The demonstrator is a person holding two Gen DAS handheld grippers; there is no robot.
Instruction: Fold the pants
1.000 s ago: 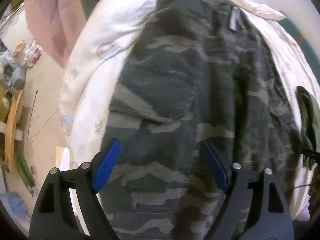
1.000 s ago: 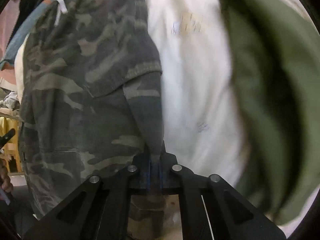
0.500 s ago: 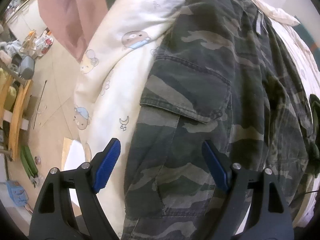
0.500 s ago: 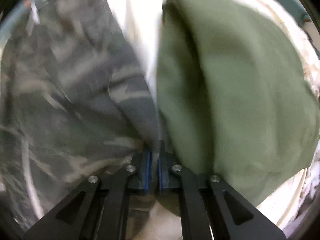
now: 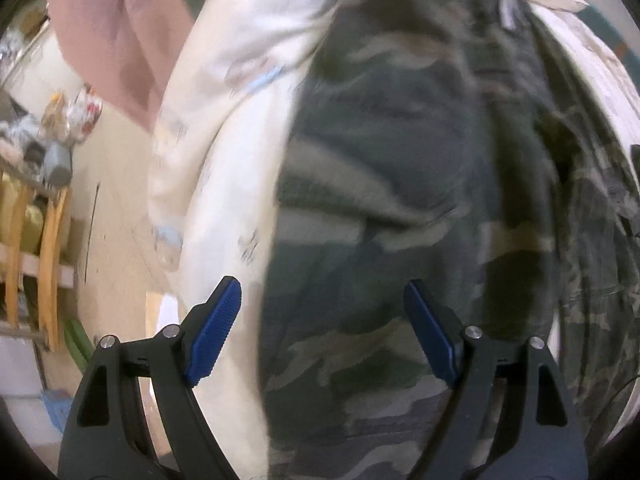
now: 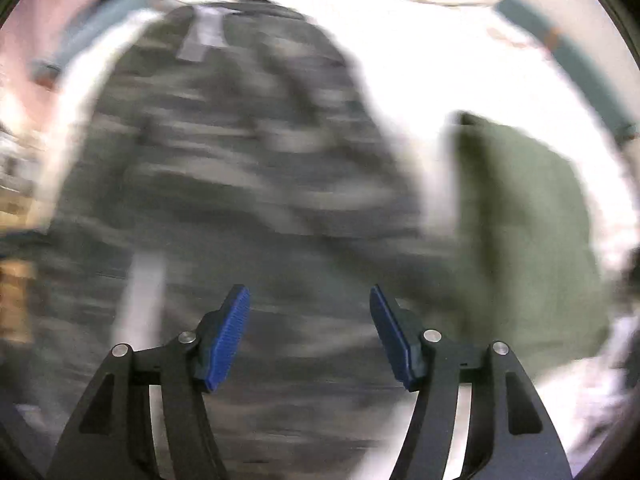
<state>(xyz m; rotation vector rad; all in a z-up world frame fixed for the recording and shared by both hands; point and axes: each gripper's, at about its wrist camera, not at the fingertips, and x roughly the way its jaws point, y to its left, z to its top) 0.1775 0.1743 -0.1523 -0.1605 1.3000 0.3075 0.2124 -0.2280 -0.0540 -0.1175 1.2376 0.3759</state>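
On the bed, over a white quilted cover printed with small cartoon figures (image 5: 224,168), lie the camouflage-patterned cargo pants of heavy woven cotton (image 5: 400,184), stretched lengthwise away from both cameras, with a grey label near the far end.

Progress: the pants appear doubled lengthwise, one leg laid over the other, with a flapped cargo pocket uppermost. That first fold looks done; the crosswise folds, hem toward waist, are judged still outstanding. Both views are blurred, so edge alignment cannot be confirmed.

Jaws: the left gripper (image 5: 324,336) hangs over the near part of the pants with its jaws wide and nothing between the blue ribbed pads; the left pad stands over the bed cover, the right over camouflage cloth. The right gripper (image 6: 310,336) has just been opening its jaws; they stand apart, clear of the cloth below.

Materials: the pants fabric is thick, matte and creased, with stitched seams. The bed cover is soft and puffy. A plain olive-green folded garment (image 6: 528,232) of smooth knit lies just beside the pants.
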